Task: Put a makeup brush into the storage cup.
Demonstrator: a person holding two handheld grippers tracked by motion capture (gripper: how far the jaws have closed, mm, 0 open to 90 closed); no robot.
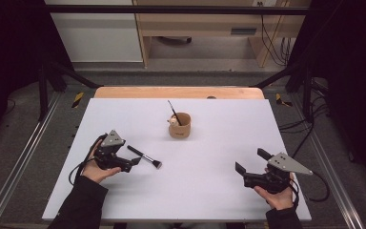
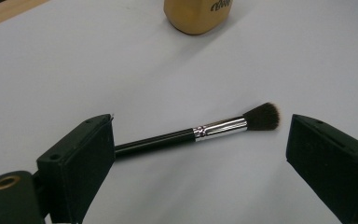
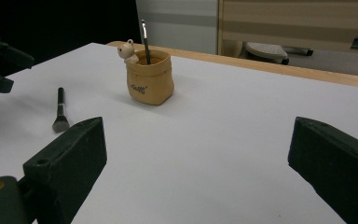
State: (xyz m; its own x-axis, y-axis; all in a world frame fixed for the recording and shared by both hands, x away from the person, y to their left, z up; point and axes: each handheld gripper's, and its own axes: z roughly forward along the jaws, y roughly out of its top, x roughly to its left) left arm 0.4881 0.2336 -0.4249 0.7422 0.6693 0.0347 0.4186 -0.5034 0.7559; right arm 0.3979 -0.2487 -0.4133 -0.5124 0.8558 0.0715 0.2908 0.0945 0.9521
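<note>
Just ahead of the wide-open left gripper [image 2: 196,154], makeup brush [image 2: 200,130], seemingly untouched.

A white surface [image 1: 219,191] with a pale wooden far edge [image 1: 178,92] stood on a grey floor [image 1: 24,124], framed by black metal bars [image 1: 171,9]. Behind it, light wooden furniture [image 1: 195,24] and a white panel [image 1: 95,33] lined the wall, cables [image 1: 274,43] hung at the right, and darkness closed in on both sides.
</note>
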